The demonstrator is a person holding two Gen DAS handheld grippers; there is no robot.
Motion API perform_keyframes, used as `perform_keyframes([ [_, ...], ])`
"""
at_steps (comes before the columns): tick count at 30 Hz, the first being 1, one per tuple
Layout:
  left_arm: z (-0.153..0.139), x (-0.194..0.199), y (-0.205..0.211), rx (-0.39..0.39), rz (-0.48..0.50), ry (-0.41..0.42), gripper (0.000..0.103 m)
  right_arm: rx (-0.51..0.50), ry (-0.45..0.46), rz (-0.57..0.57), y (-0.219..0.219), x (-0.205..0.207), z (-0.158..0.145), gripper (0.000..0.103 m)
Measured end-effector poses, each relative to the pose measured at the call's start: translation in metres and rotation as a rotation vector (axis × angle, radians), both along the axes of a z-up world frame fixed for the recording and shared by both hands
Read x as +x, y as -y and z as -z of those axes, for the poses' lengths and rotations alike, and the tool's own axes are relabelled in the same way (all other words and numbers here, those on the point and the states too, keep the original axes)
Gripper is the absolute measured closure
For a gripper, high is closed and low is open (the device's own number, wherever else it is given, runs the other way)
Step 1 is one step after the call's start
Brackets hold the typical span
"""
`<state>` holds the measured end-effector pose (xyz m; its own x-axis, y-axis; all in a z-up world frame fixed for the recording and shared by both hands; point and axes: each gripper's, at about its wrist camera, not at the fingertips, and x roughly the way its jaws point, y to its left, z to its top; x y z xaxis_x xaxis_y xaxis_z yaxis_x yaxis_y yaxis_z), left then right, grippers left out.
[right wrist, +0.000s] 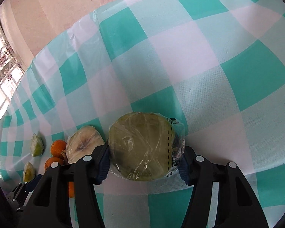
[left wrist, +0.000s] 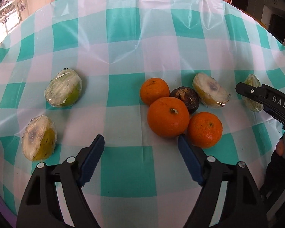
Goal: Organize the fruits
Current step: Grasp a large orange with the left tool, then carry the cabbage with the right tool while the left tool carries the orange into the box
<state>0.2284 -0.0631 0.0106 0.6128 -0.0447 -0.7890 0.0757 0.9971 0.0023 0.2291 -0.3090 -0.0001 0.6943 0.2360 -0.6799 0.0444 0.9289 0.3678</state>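
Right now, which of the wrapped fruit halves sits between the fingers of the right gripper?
The rightmost wrapped half, beside the half next to the oranges. The right gripper brackets it; the others lie free.

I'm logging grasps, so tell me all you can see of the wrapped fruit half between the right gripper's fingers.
The pale green, cling-film-wrapped fruit half shows a round, flat cut face under shiny, wrinkled film, with a dashed printed label strip at its right edge. It sits on the teal-and-white checked tablecloth, with the right hand-held gripper closed on its two sides. Another wrapped half lies just to its left.
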Motion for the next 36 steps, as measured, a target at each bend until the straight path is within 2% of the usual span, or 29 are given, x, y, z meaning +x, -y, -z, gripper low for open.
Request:
perform_keyframes([
  [4, 0.000, 0.017, 0.006, 0.020, 0.004, 0.000, 0.023, -0.001, -0.003, 0.000, 0.001, 0.003, 0.000, 0.045],
  [5, 0.000, 0.021, 0.008, 0.015, 0.011, 0.000, 0.029, -0.003, -0.006, 0.000, 0.001, 0.006, 0.000, 0.045],
  [6, 0.000, 0.027, 0.009, 0.012, 0.020, -0.001, 0.042, -0.006, -0.009, 0.000, -0.008, 0.016, 0.004, 0.045],
  [7, -0.001, 0.029, 0.013, 0.020, 0.028, 0.004, 0.047, -0.007, -0.011, 0.000, -0.013, 0.022, 0.002, 0.045],
  [8, -0.002, 0.029, 0.015, 0.030, 0.037, 0.015, 0.059, -0.007, -0.012, 0.001, -0.013, 0.023, 0.002, 0.045],
  [11, -0.005, 0.029, 0.014, 0.019, 0.018, 0.023, 0.060, -0.001, -0.014, 0.005, -0.016, 0.027, 0.003, 0.045],
  [16, -0.013, 0.019, -0.025, -0.119, -0.111, 0.061, 0.060, 0.005, -0.016, 0.011, -0.016, 0.030, 0.003, 0.045],
  [20, -0.018, -0.003, -0.042, -0.111, -0.195, 0.061, 0.060, -0.002, -0.008, 0.044, -0.014, 0.026, 0.001, 0.045],
  [22, -0.020, -0.020, -0.048, -0.099, -0.230, 0.072, 0.060, -0.036, -0.003, 0.103, -0.017, 0.014, -0.003, 0.045],
  [25, -0.019, -0.057, -0.060, -0.115, -0.266, 0.087, 0.060, -0.042, 0.053, 0.113, -0.034, -0.014, -0.012, 0.045],
  [27, -0.015, -0.079, -0.066, -0.132, -0.284, 0.089, 0.060, -0.009, 0.063, 0.108, -0.044, -0.031, -0.018, 0.045],
  [30, -0.012, -0.103, -0.068, -0.129, -0.305, 0.092, 0.060, 0.050, 0.058, 0.077, -0.062, -0.055, -0.022, 0.045],
  [36, -0.004, -0.154, -0.066, -0.141, -0.308, 0.101, 0.060, 0.014, 0.059, -0.029, -0.100, -0.110, -0.028, 0.045],
])
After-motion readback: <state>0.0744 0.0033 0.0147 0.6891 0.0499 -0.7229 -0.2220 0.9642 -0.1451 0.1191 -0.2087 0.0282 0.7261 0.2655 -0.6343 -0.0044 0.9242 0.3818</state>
